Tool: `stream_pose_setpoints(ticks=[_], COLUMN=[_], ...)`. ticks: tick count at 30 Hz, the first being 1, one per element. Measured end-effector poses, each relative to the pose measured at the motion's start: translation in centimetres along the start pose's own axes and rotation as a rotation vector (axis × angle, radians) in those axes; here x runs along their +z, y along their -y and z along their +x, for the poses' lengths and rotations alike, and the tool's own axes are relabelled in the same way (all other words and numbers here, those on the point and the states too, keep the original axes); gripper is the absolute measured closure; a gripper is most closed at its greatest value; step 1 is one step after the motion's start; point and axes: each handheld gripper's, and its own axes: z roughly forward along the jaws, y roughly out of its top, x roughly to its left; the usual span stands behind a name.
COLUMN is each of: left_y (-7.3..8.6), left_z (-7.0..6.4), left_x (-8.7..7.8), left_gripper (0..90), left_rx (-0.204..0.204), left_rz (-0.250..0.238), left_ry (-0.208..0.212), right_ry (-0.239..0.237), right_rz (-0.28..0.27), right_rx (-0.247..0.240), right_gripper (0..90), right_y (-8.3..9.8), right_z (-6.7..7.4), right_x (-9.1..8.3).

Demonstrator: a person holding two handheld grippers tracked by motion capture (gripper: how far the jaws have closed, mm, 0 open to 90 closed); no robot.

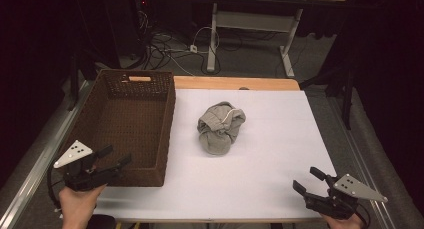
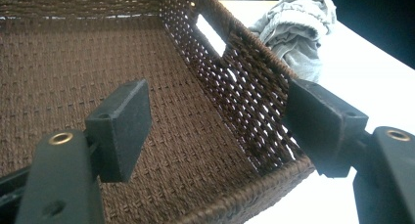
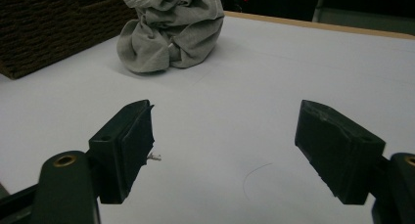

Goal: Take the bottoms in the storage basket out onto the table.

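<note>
So the grey garment (image 1: 220, 127) is sitting bunched up in a lump around the middle of the bench (image 1: 280, 154), on the white sheet that covers most of it. Looks like sweatpants or something similar, since there's a pale drawstring poking out on top, but it's too crumpled to say for sure. Nothing is touching it.

Just to its left is a brown wicker basket (image 1: 90, 120), with a handle slot cut into the far wall. The garment lies near the basket's right wall but apart from it.

The left tool (image 1: 116, 158) is at the near left, hovering over the basket's near right corner. In the left gripper view its jaws are spread with nothing between the pads, one jaw over the basket's inside and the other out over the right wall, so it kind of straddles the rim without touching, as far as I can tell.

The right tool (image 1: 308, 179) is at the near right corner of the bench, well apart from the garment, pointing toward it. Its jaws are spread wide too, holding nothing, just bare white sheet under them.
</note>
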Motion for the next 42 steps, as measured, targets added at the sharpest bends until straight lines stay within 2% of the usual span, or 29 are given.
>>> stream_pose_setpoints(ticks=[6, 11, 23, 27, 33, 42], left_y=[0.2, 0.8, 1.6, 1.5, 1.8, 2.2], left_z=[-0.3, 0.0, 0.2, 0.1, -0.6, -0.6], left_x=[-0.1, 0.0, -0.8, -0.9, -0.5, 0.1], left_gripper=[25.1, 25.1, 25.1, 25.0, 25.1, 25.0], left_rx=[0.015, -0.015, 0.005, -0.005, 0.024, 0.021], left_rz=[-0.001, -0.009, -0.017, -0.024, -0.023, -0.026], left_ry=[-0.005, 0.006, -0.025, -0.019, -0.029, -0.034], right_ry=[0.003, 0.005, 0.008, 0.003, 0.003, -0.011], right_rz=[-0.003, -0.002, -0.006, -0.014, -0.014, -0.006], right_rx=[0.004, 0.003, -0.002, 0.006, 0.005, -0.006], right_gripper=[22.9, 22.9, 22.9, 22.9, 22.9, 22.9], right_y=[0.0, 0.0, 0.0, 0.0, 0.0, 0.0], right_z=[0.0, 0.0, 0.1, 0.0, 0.0, -0.1], right_x=[0.0, -0.1, -0.2, -0.3, -0.4, -0.2])
